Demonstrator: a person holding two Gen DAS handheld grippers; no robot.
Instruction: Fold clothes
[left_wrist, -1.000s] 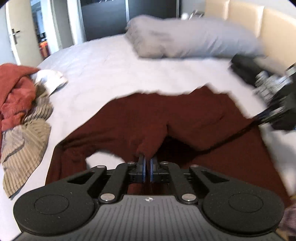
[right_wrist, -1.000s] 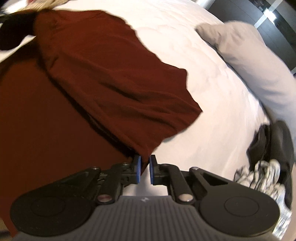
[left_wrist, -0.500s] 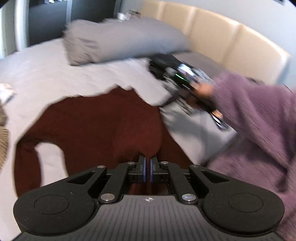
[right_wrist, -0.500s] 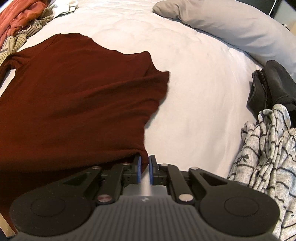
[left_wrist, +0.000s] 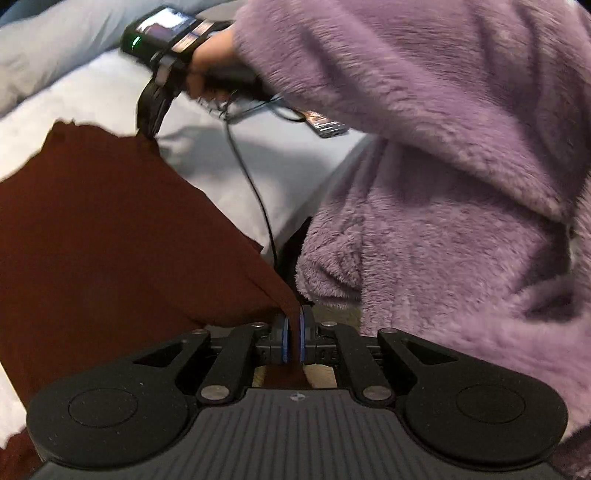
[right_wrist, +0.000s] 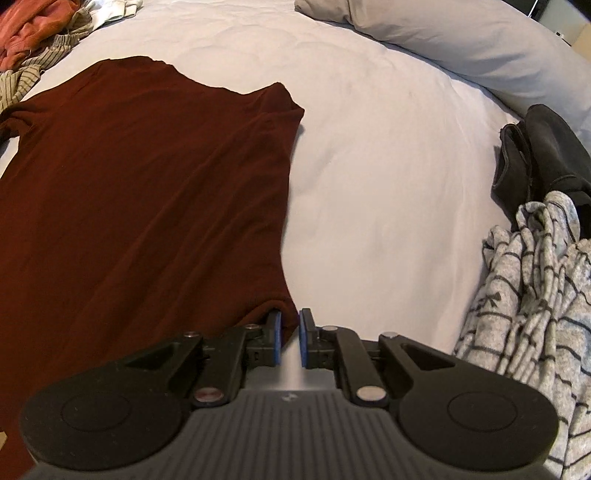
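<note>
A dark maroon shirt (right_wrist: 147, 184) lies spread flat on the white bed (right_wrist: 388, 166). My right gripper (right_wrist: 290, 341) sits at its near right corner, jaws almost together, with the corner's tip between the blue pads. In the left wrist view my left gripper (left_wrist: 293, 339) is shut on another corner of the maroon shirt (left_wrist: 110, 240). The shirt's edge runs straight and taut from there up to the right gripper (left_wrist: 147, 125), which a hand (left_wrist: 207, 70) holds.
The person's purple fleece robe (left_wrist: 443, 184) fills the right of the left wrist view, and a black cable (left_wrist: 255, 192) hangs over the bed edge. Grey pillow (right_wrist: 443, 37) at the back, clothes pile (right_wrist: 33, 40) far left, black garment (right_wrist: 543, 155) and grey patterned garment (right_wrist: 535, 295) right.
The shirt, folded over and lifted a second ago, now lies flat and drawn toward the near bed edge. My left gripper swung right toward the person, still shut on its corner.
</note>
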